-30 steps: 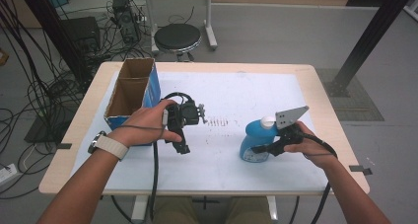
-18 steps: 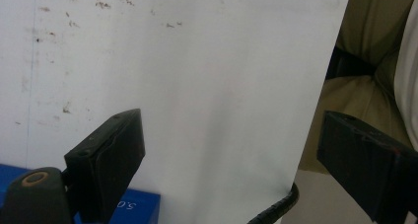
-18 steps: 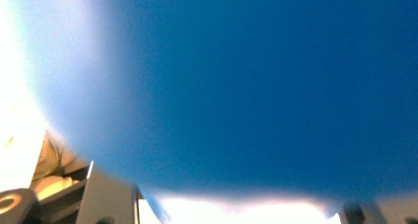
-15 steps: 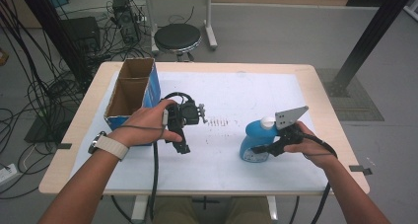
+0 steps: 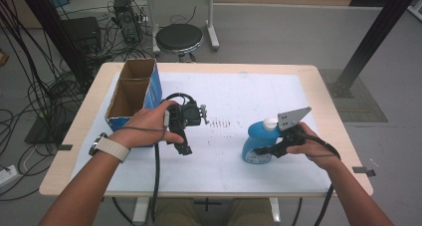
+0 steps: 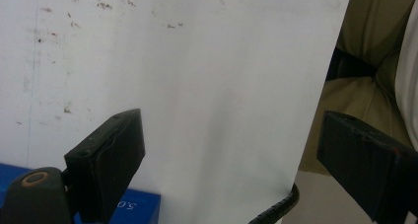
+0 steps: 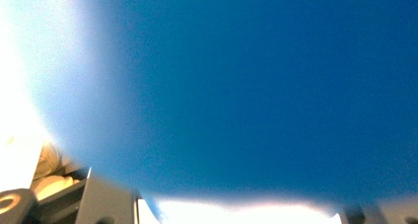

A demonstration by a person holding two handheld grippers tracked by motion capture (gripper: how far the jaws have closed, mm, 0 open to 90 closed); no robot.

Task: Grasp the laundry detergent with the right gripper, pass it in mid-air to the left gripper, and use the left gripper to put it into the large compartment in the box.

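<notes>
White wristband (image 5: 106, 147), black cabled grippers

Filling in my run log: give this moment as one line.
right gripper: shut on blue bottle | left gripper: open, holds nothing, over white mat | cardboard box: far-left

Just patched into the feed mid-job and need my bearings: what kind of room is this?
Most likely a lab or workshop for recording, not a home. The table stands on bare grey floor, loose cables pile up at the left by some equipment, and a stool stands behind.
</notes>
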